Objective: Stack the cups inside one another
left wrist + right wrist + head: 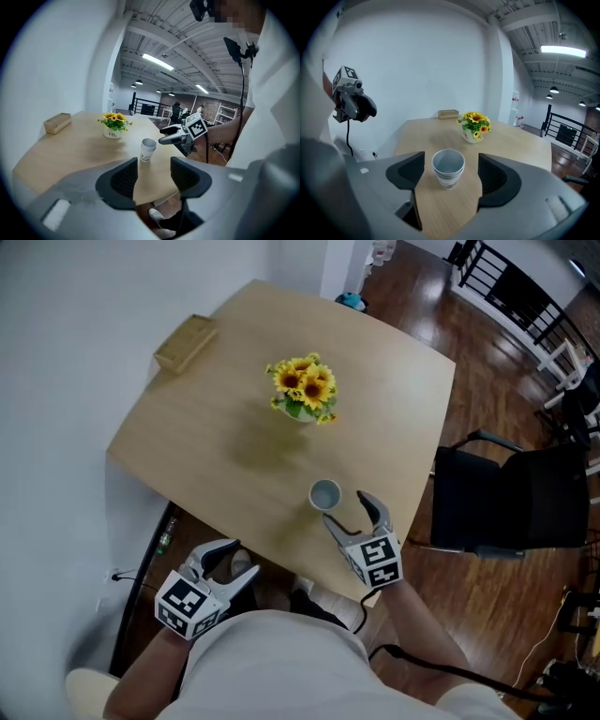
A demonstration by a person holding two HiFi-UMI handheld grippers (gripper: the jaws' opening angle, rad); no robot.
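A stack of white paper cups (324,495) stands upright on the wooden table (216,418) near its front edge; nested rims show on the stack (448,168) in the right gripper view. My right gripper (351,515) is open just to the right of the stack, not touching it, and the stack sits between and a little ahead of its jaws (449,180). My left gripper (232,565) is open and empty, held off the table's front edge near my body. From the left gripper (153,177), the cups (147,150) appear farther off.
A pot of yellow sunflowers (304,390) stands mid-table. A wooden box (186,341) lies at the far left corner. A black chair (511,498) stands to the right of the table, and a white wall runs along the left.
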